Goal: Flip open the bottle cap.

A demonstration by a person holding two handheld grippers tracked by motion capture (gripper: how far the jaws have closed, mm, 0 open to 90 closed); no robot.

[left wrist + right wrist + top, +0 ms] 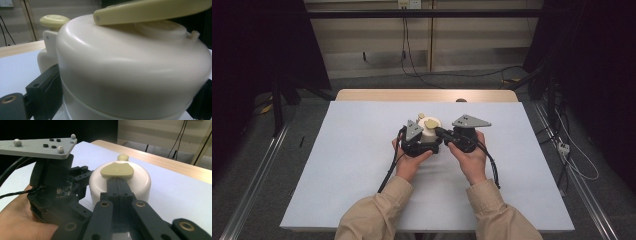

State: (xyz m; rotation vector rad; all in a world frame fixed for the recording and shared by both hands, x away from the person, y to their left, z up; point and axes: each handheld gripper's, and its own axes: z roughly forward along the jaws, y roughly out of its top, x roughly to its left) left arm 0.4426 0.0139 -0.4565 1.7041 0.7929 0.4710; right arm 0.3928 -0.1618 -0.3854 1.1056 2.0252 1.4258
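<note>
Bracing the pot, pinching its lid flap

My left gripper [424, 144] clamps the cream pot [430, 131] steady; my right gripper [119, 185], from three o'clock, closes on its flap [117, 170].

left forearm [377, 212]: comes in from the bottom edge, angled up and inward, sleeve to the wrist
left hand [411, 162]: wrapped under its gripper, palm up
left gripper [424, 142]: jaws spread wide, one pad on each side of what it clasps
right forearm [499, 212]: angled up and inward, sleeved
right hand [469, 157]: cupped around its gripper
right gripper [443, 133]: points left, jaws pressed together
</note>
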